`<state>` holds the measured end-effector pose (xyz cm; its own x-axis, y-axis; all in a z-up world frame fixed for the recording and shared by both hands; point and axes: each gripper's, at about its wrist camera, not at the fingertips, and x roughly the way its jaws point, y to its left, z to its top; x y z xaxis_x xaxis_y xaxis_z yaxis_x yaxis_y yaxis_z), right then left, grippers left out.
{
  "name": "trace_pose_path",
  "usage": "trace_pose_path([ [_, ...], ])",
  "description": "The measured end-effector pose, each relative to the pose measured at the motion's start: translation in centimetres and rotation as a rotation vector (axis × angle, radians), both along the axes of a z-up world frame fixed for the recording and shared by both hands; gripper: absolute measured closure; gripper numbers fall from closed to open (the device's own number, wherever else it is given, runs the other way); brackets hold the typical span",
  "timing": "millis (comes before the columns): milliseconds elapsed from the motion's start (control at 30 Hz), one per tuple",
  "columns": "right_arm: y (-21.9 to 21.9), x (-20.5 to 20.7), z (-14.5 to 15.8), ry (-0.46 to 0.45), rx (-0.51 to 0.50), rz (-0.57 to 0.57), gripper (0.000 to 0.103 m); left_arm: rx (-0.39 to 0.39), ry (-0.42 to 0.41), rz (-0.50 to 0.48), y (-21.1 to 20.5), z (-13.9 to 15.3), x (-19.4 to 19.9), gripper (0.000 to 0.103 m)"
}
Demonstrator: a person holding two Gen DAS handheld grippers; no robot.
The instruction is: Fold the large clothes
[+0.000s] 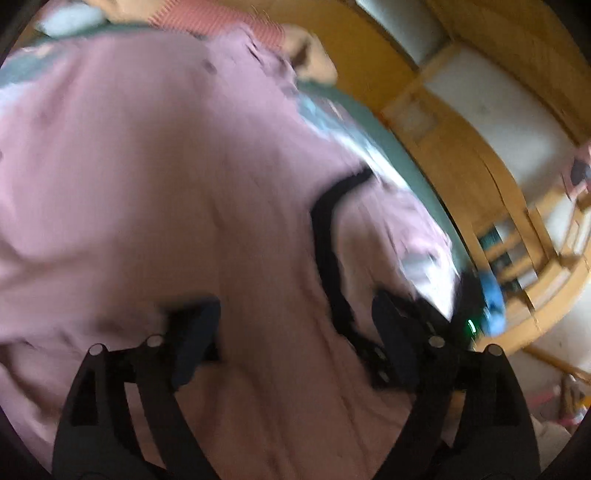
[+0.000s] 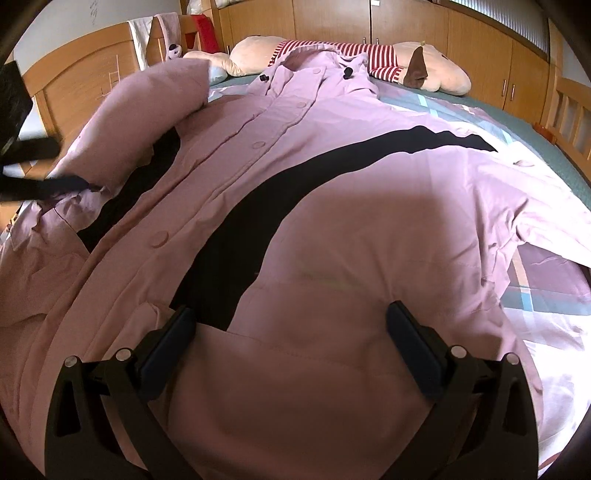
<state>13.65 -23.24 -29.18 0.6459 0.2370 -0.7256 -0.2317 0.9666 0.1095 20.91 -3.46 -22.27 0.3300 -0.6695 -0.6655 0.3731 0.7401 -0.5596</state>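
A large pink padded jacket with a curved black stripe and snap buttons lies front up on the bed. My right gripper is open, its fingers resting over the jacket's lower front. In the right wrist view the left gripper is at the far left with a jacket sleeve bunched up beside it. The left wrist view is blurred: the left gripper is open just above the pink jacket, with nothing between the fingers.
A checked bedsheet covers the bed. A plush toy with a red striped shirt lies at the head. A wooden headboard and wooden cupboards surround the bed. The right gripper with a blue-gloved hand shows in the left view.
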Motion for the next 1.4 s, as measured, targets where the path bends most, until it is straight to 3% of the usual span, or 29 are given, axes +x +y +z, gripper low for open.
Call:
trace_pose_path([
  [100, -0.1, 0.0, 0.0, 0.002, 0.008, -0.001, 0.001, -0.005, -0.021, -0.141, -2.4, 0.8, -2.4, 0.017],
  [133, -0.1, 0.0, 0.0, 0.002, 0.009, -0.001, 0.001, 0.017, -0.084, -0.160, -2.7, 2.1, -3.6, 0.017],
  [200, -0.1, 0.0, 0.0, 0.002, 0.007, -0.001, 0.001, 0.038, -0.200, -0.102, -1.4, 3.9, -5.1, 0.017],
  [267, -0.1, 0.1, 0.0, 0.002, 0.006, -0.001, 0.001, 0.028, -0.257, 0.037, 2.3, 5.7, -4.6, 0.014],
  [333, -0.1, 0.0, 0.0, 0.002, 0.008, -0.001, 0.001, 0.007, -0.214, 0.250, 8.1, 6.2, -2.5, 0.009],
  [400, -0.1, 0.1, 0.0, 0.002, 0.008, -0.001, 0.001, 0.091, -0.158, 0.523, 13.8, 5.8, -1.0, 0.007],
  [433, -0.1, 0.0, 0.0, 0.002, 0.008, -0.001, 0.001, 0.133, -0.145, 0.606, 15.9, 5.5, -0.8, 0.007],
  [500, -0.1, 0.0, 0.0, 0.003, 0.006, -0.002, 0.001, 0.209, -0.085, 0.727, 19.2, 4.5, -0.1, 0.005],
  [533, -0.1, 0.0, 0.0, 0.003, 0.005, -0.003, 0.001, 0.227, -0.019, 0.734, 20.4, 3.4, 0.5, 0.005],
  [600, 0.2, 0.1, 0.0, 0.009, -0.018, -0.009, 0.001, 0.199, 0.117, 0.693, 20.9, 1.0, 2.0, 0.005],
  [633, 0.4, 0.1, 0.1, 0.016, -0.038, -0.018, 0.001, 0.145, 0.174, 0.671, 21.1, -0.4, 2.2, 0.005],
  [700, 1.2, -0.2, 0.9, 0.022, -0.095, -0.062, 0.001, -0.037, 0.260, 0.610, 21.7, -2.2, 3.1, 0.008],
  [733, 1.8, -0.8, 1.8, -0.008, -0.114, -0.086, 0.002, -0.104, 0.277, 0.593, 21.3, -2.5, 3.1, 0.016],
  [767, 2.2, -1.2, 2.5, -0.036, -0.111, -0.097, 0.008, -0.153, 0.278, 0.595, 21.1, -2.6, 2.9, 0.038],
  [800, 2.8, -1.9, 3.9, -0.069, -0.078, -0.105, 0.012, -0.186, 0.257, 0.575, 21.1, -2.3, 2.7, 0.052],
  [833, 3.3, -2.2, 5.0, -0.088, -0.040, -0.110, 0.012, -0.219, 0.238, 0.554, 21.0, -1.9, 2.7, 0.072],
  [867, 4.1, -2.5, 6.4, -0.110, 0.010, -0.109, 0.013, -0.288, 0.206, 0.522, 20.8, -1.2, 2.5, 0.083],
  [933, 6.1, -2.3, 8.2, -0.134, 0.003, -0.096, 0.013, -0.374, 0.149, 0.462, 19.6, 0.0, 1.8, 0.084],
  [1033, 10.4, -1.8, 10.1, -0.187, -0.120, -0.069, 0.013, -0.369, 0.056, 0.369, 17.3, 1.8, 0.9, 0.080],
  [1267, 21.2, -1.2, 10.3, -0.326, -0.426, 0.067, 0.013, -0.419, 0.028, 0.236, 13.6, 2.2, 0.8, 0.066],
  [1400, 24.3, 1.0, 8.6, -0.294, -0.464, 0.114, 0.013, -0.423, 0.031, 0.185, 12.7, 2.2, 0.9, 0.065],
])
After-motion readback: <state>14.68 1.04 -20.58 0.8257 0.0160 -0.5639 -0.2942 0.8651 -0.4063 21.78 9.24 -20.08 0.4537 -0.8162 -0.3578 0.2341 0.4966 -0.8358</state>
